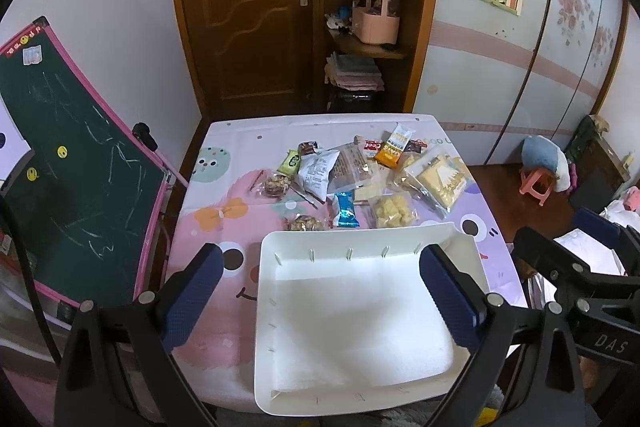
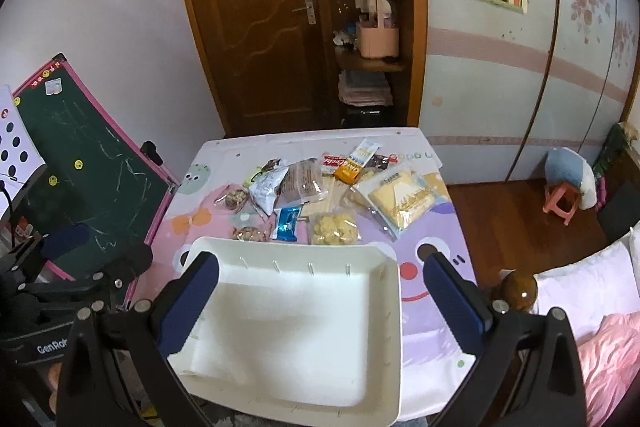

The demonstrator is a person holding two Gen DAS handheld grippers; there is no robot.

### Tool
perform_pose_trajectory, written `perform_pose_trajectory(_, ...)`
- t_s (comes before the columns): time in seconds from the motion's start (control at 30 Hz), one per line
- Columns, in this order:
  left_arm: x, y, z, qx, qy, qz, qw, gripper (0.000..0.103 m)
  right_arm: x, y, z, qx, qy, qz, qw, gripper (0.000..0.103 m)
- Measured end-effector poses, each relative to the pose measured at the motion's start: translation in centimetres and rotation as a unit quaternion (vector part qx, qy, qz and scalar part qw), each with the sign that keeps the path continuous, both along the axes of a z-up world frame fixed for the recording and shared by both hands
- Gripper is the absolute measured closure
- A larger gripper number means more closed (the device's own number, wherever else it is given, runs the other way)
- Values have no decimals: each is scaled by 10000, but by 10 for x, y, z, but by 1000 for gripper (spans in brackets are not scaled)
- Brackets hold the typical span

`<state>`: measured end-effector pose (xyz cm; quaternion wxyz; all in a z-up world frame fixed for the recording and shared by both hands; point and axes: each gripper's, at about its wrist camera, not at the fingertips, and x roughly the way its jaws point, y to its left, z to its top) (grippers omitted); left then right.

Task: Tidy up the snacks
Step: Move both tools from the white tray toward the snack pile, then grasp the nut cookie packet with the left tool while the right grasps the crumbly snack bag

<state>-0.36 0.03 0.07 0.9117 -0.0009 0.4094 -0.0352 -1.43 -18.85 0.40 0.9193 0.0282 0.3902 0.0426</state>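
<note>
I have the left gripper (image 1: 320,301) tilted down over the near edge of the surface (image 1: 200,227), its fingers (image 1: 192,301) spread wide with nothing between the pads; one finger hangs over the pink cloth, the other over the right part of the tray (image 1: 276,327). My right gripper (image 2: 320,303) sits just beside it at much the same downward tilt, fingers (image 2: 454,307) also wide apart and empty, straddling the tray's right half and the purple cloth. In the left view its black frame shows at the right edge.

The white tray lies empty at the near side of the surface. The snacks are all beyond its far rim, in a loose heap. From the left: two clear nut packs (image 1: 276,185), a green packet (image 1: 290,163), a white bag (image 1: 318,173), a blue wrapper (image 1: 346,211) just beyond the rim, a clear bag of yellow puffs (image 1: 392,211), an orange packet (image 1: 390,155) and a big yellow cracker bag (image 1: 440,183). Several overlap.

A green chalkboard (image 1: 72,163) leans at the left of the surface. Behind it stand a wooden door (image 1: 244,7) and open shelves (image 1: 368,47). To the right, on the floor, is a pink stool (image 1: 538,187).
</note>
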Motion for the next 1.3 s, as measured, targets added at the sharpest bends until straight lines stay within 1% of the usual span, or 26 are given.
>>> perform_pose_trajectory(0.1, 0, 0, 3, 57, -42, 23, 10000, 5, 6, -4, 2, 100, 85, -14, 9999, 0)
perform_pose_trajectory(0.2, 2, 2, 10, 169, -218, 74, 9996, 5, 10, -6, 6, 185, 136, 69, 9997, 0)
perform_pose_trajectory(0.27, 3, 5, 17, 186, -363, 73, 9991, 5, 12, -6, 10, 147, 144, 139, 9997, 1)
perform_pose_trajectory(0.37, 7, 9, 25, 95, -379, -39, 9992, 5, 14, -4, 20, 4, 63, 256, 9997, 1)
perform_pose_trajectory(0.43, 11, 13, 32, 41, -331, -76, 9994, 5, 16, -3, 31, -9, 5, 394, 9992, 1)
perform_pose_trajectory(0.53, 18, 18, 43, 0, -286, -168, 9995, 5, 17, -3, 49, -106, -203, 423, 9988, 1)
perform_pose_trajectory(0.67, 30, 20, 58, 167, -223, -142, 9995, 5, 22, -7, 82, -167, -523, 408, 9977, 1)
perform_pose_trajectory(0.77, 39, 25, 74, 282, -308, -87, 9991, 5, 30, -10, 103, -198, -703, 396, 9965, 1)
perform_pose_trajectory(0.83, 47, 28, 84, 409, -353, -14, 9985, 5, 38, -12, 116, -308, -824, 345, 9955, 1)
perform_pose_trajectory(0.9, 58, 34, 94, 371, -347, 7, 9987, 5, 49, -13, 123, -374, -858, 296, 9952, 1)
perform_pose_trajectory(0.97, 66, 39, 99, 374, -356, 31, 9987, 5, 60, -16, 125, -373, -789, 271, 9958, 1)
perform_pose_trajectory(1.03, 76, 41, 103, 510, -426, 107, 9977, 5, 74, -19, 123, -334, -682, 246, 9968, 1)
perform_pose_trajectory(1.1, 89, 42, 100, 649, -468, 160, 9967, 4, 87, -20, 117, -336, -562, 241, 9976, 1)
perform_pose_trajectory(1.17, 107, 42, 90, 836, -389, 171, 9956, 4, 102, -20, 105, -302, -359, 224, 9986, 1)
perform_pose_trajectory(1.23, 124, 40, 73, 925, -223, 124, 9954, 4, 118, -21, 89, -216, -113, 224, 9995, 1)
perform_pose_trajectory(1.3, 144, 39, 50, 961, 71, 47, 9953, 4, 134, -21, 71, -158, 144, 243, 9995, 1)
